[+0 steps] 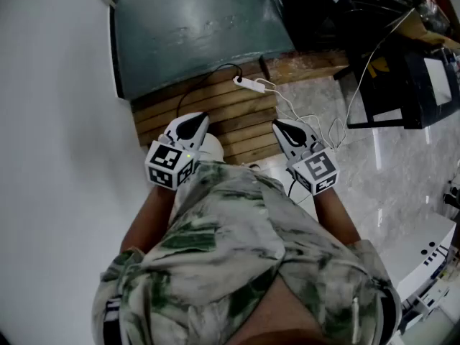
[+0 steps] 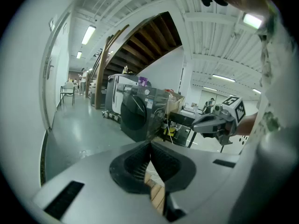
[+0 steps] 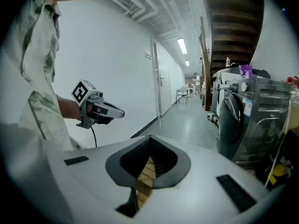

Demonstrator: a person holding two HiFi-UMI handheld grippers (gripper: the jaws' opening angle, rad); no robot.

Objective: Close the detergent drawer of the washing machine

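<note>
Shirt (image 1: 237, 264) nearest; left gripper (image 1: 199, 117), right gripper (image 1: 278, 125) closed, empty.

**Side by side over the pallet (image 1: 230, 113)**

The left gripper (image 1: 192, 123) and right gripper (image 1: 284, 129) are being held apart above it, the power strip (image 1: 248, 83) being seen just beyond them. The wall (image 1: 50, 121) is lying left, the washing machine (image 3: 243, 120) well apart, ahead at right.

Washing machine (image 2: 138, 118) details too small
</note>
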